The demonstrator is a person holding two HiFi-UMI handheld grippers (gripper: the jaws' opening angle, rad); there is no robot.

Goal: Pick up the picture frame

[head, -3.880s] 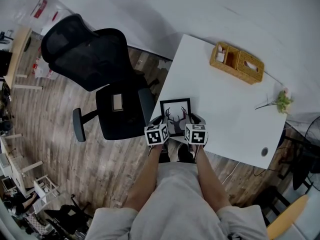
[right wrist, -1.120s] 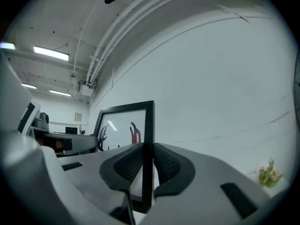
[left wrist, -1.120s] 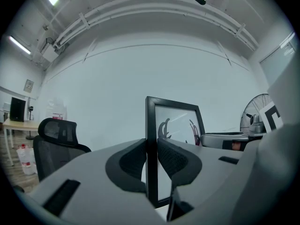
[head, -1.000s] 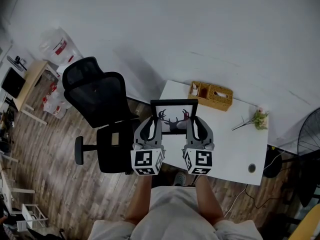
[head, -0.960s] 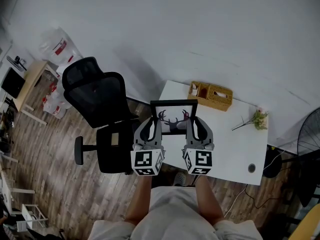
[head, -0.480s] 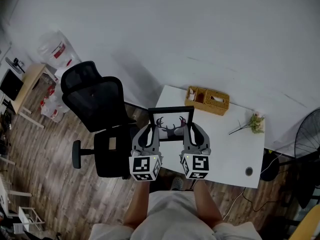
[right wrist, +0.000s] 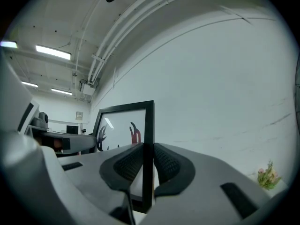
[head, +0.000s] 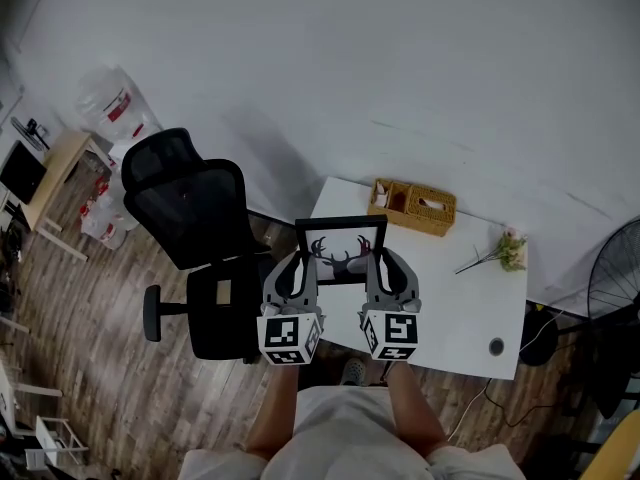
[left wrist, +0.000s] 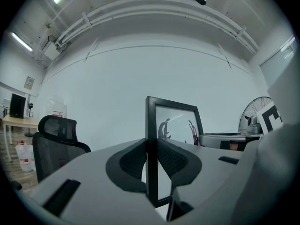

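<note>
I hold a black picture frame (head: 341, 248) with an antler print upright in the air, in front of the white table (head: 470, 308). My left gripper (head: 297, 268) is shut on the frame's left edge (left wrist: 151, 149), its ribbed pads (left wrist: 133, 161) pressed on both sides. On the frame's right edge (right wrist: 147, 153) my right gripper (head: 381, 266) is shut the same way, pads (right wrist: 165, 165) against it. Both grippers point level toward the white wall.
A woven basket (head: 412, 206) sits at the table's back edge, a small flower sprig (head: 500, 249) to its right. A black office chair (head: 195, 228) stands left of the table on the wood floor. A fan (head: 615, 283) is at far right.
Since several seconds ago the frame has been lifted off the table and raised upright. Over the last second only the head view shifts slightly; grippers and frame keep still.
</note>
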